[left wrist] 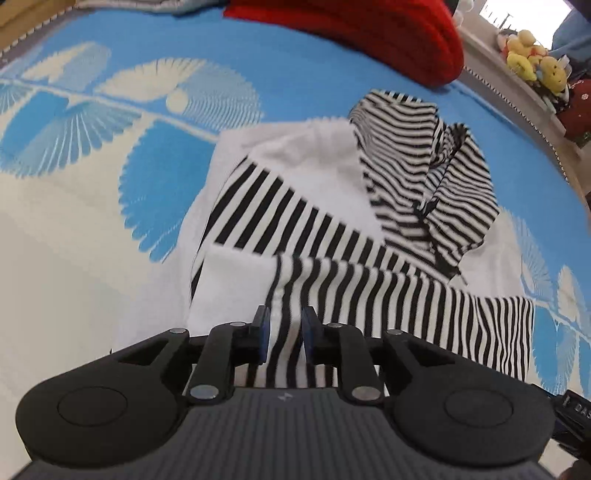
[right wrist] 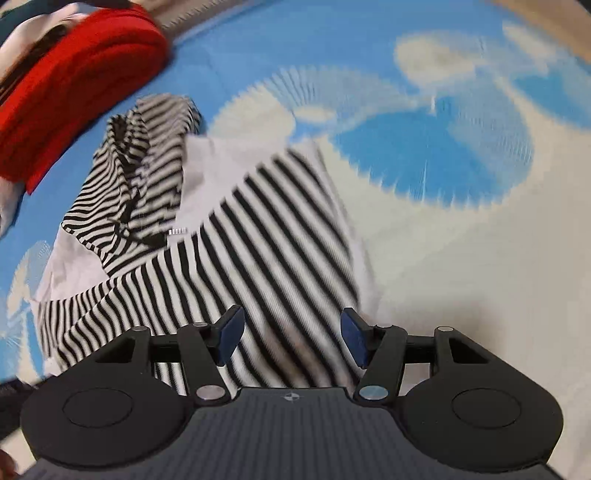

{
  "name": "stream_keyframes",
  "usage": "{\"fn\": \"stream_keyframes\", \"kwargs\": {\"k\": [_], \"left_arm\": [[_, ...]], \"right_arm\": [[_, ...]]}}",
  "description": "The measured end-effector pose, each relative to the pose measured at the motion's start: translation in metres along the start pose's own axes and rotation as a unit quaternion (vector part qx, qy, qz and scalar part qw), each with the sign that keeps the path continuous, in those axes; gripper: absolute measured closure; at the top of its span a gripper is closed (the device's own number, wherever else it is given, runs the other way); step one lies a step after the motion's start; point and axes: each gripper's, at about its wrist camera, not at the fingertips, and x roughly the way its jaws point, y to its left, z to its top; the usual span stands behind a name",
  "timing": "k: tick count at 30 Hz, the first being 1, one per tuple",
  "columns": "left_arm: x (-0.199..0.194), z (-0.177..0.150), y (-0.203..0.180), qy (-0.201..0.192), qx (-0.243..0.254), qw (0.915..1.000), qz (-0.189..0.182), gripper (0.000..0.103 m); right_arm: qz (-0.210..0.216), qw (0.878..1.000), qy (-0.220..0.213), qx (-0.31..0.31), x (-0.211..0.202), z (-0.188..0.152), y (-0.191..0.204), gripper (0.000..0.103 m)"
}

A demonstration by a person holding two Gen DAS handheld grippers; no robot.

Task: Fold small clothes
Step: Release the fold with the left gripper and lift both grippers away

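A black-and-white striped hooded garment [left wrist: 332, 221] with white panels lies partly folded on a blue-and-cream patterned blanket [left wrist: 110, 166], its hood nearest a red cloth [left wrist: 369, 33] (stuffed toys sit beyond the blanket's edge). The left gripper [left wrist: 286, 332] is parted narrowly, striped fabric between its blue pads but not pinched. The right gripper [right wrist: 291, 339] hovers wide apart over the stripes, gripping nothing.

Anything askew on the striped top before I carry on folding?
Yes. The striped top's hood lies crumpled and twisted at the far end instead of flat, and one striped sleeve runs slantwise across the white body, ending past its edge. Nothing looks torn or spilled. The red garment lies clear of it.
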Motion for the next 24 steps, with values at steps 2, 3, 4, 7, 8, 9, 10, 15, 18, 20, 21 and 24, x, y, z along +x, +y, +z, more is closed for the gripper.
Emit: {"fn": "stream_keyframes", "kwargs": {"k": [2, 3, 4, 7, 8, 9, 10, 15, 18, 20, 21, 24], "left_arm": [[-0.002, 0.001, -0.008, -0.011, 0.010, 0.9999, 0.007, 0.083], [-0.003, 0.001, -0.012, -0.018, 0.016, 0.9997, 0.011, 0.083], [-0.004, 0.001, -0.017, -0.024, 0.023, 0.9993, 0.015, 0.083], [-0.008, -0.001, -0.029, -0.042, 0.043, 0.9979, 0.022, 0.083], [-0.008, -0.002, -0.033, -0.049, 0.050, 0.9973, 0.023, 0.083], [-0.008, -0.002, -0.037, -0.056, 0.059, 0.9964, 0.025, 0.083], [-0.007, -0.002, -0.041, -0.064, 0.068, 0.9953, 0.027, 0.083], [-0.015, -0.001, -0.056, -0.107, 0.089, 0.9899, 0.028, 0.083], [-0.019, 0.002, -0.064, -0.131, 0.104, 0.9854, 0.032, 0.083], [-0.023, 0.004, -0.068, -0.143, 0.114, 0.9826, 0.033, 0.083], [-0.026, 0.005, -0.070, -0.148, 0.117, 0.9816, 0.030, 0.083], [-0.038, 0.012, -0.075, -0.163, 0.133, 0.9776, 0.010, 0.074]], "right_arm": [[-0.006, 1.000, -0.017, -0.022, -0.008, 0.002, 0.000, 0.043], [-0.009, 0.999, -0.023, -0.030, -0.011, 0.003, -0.001, 0.043], [-0.012, 0.999, -0.029, -0.038, -0.013, 0.004, -0.001, 0.043], [-0.021, 0.998, -0.037, -0.052, -0.017, 0.004, -0.005, 0.043], [-0.023, 0.998, -0.038, -0.053, -0.018, 0.005, -0.007, 0.043], [-0.025, 0.998, -0.039, -0.053, -0.019, 0.005, -0.009, 0.043], [-0.026, 0.997, -0.039, -0.053, -0.020, 0.005, -0.010, 0.043], [-0.029, 0.998, -0.035, -0.046, -0.022, 0.007, -0.023, 0.043], [-0.029, 0.998, -0.034, -0.043, -0.024, 0.009, -0.029, 0.043], [-0.028, 0.998, -0.032, -0.039, -0.025, 0.010, -0.033, 0.043], [-0.027, 0.998, -0.033, -0.038, -0.026, 0.011, -0.034, 0.043], [-0.027, 0.998, -0.037, -0.036, -0.029, 0.015, -0.036, 0.043]]}}
